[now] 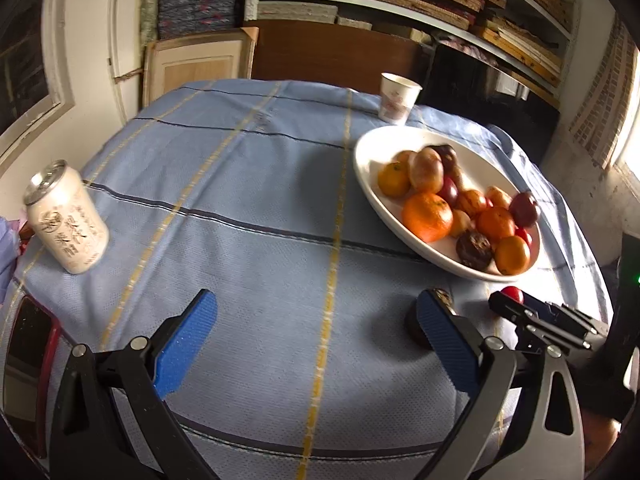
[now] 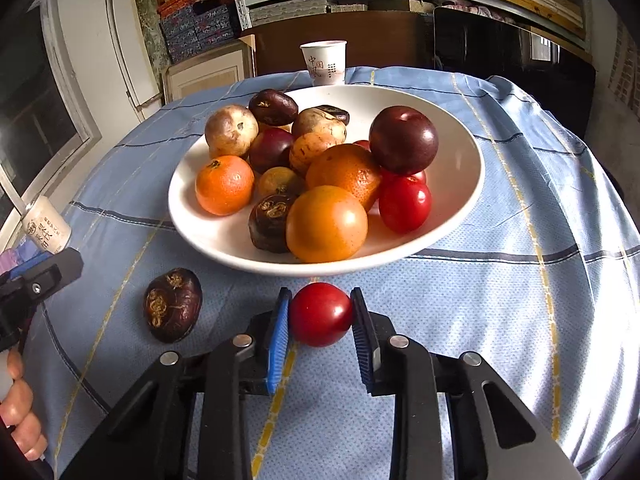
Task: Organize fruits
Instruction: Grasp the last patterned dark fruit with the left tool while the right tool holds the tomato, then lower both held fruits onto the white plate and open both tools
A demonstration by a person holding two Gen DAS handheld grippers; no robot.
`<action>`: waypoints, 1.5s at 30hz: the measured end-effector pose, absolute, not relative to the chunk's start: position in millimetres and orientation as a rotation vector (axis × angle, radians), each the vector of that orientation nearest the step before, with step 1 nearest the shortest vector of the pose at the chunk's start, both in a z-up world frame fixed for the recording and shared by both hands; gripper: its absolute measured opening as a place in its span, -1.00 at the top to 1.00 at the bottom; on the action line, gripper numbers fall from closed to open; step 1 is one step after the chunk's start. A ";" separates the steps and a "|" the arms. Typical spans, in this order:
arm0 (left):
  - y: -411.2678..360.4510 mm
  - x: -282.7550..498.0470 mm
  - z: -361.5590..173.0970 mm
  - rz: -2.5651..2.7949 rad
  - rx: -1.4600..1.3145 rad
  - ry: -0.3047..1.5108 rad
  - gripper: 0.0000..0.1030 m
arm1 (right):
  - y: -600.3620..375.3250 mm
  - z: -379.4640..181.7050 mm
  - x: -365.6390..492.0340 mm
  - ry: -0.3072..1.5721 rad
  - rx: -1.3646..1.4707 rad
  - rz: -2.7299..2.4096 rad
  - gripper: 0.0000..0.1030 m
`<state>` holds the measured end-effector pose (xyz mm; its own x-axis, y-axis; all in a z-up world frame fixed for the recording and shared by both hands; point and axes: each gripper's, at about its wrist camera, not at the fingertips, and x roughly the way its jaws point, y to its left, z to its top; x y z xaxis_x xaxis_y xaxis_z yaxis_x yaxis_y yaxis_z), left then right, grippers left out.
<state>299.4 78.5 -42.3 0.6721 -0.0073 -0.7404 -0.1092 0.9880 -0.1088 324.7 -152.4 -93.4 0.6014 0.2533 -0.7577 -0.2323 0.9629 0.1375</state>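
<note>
A white plate (image 2: 460,184) holds several oranges, dark plums, red tomatoes and brown fruits; it also shows in the left wrist view (image 1: 372,184). My right gripper (image 2: 321,314) is shut on a red tomato (image 2: 320,314) just in front of the plate, low over the cloth. A dark brown fruit (image 2: 173,304) lies on the cloth left of it. My left gripper (image 1: 316,336) is open and empty over the blue cloth; its right finger (image 1: 444,332) partly hides the dark fruit (image 1: 412,326). The right gripper (image 1: 516,306) with the tomato shows at the right.
A white drink can (image 1: 66,218) stands at the table's left. A paper cup (image 2: 324,62) stands behind the plate. A red-cased phone (image 1: 28,372) lies at the near left edge. Shelves with stacked boxes fill the back wall.
</note>
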 end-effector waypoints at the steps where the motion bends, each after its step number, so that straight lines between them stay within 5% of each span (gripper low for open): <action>1: 73.2 299.6 -43.6 0.036 -0.133 0.838 -0.90 | -156.5 -91.7 323.8 0.883 0.037 0.278 0.42; 8: 27.2 293.5 -50.5 -0.095 0.040 0.815 -0.89 | -181.4 -80.6 317.5 0.868 0.110 0.271 0.42; 13: 5.9 311.9 -66.9 -0.189 0.074 0.869 -0.33 | -193.9 -75.3 316.0 0.855 0.145 0.258 0.42; 15: 2.5 319.4 -74.8 -0.203 0.066 0.906 -0.26 | -198.3 -74.2 315.9 0.856 0.160 0.254 0.42; 25: -12.6 337.2 -85.0 -0.143 0.108 0.923 -0.21 | -202.7 -72.0 317.3 0.858 0.184 0.268 0.42; 32: -20.1 329.9 -83.5 -0.135 0.155 0.899 0.15 | -204.6 -73.1 319.1 0.868 0.188 0.262 0.42; 45: -15.3 310.5 -71.5 -0.103 0.124 0.873 0.17 | -196.0 -68.9 311.8 0.818 0.157 0.294 0.42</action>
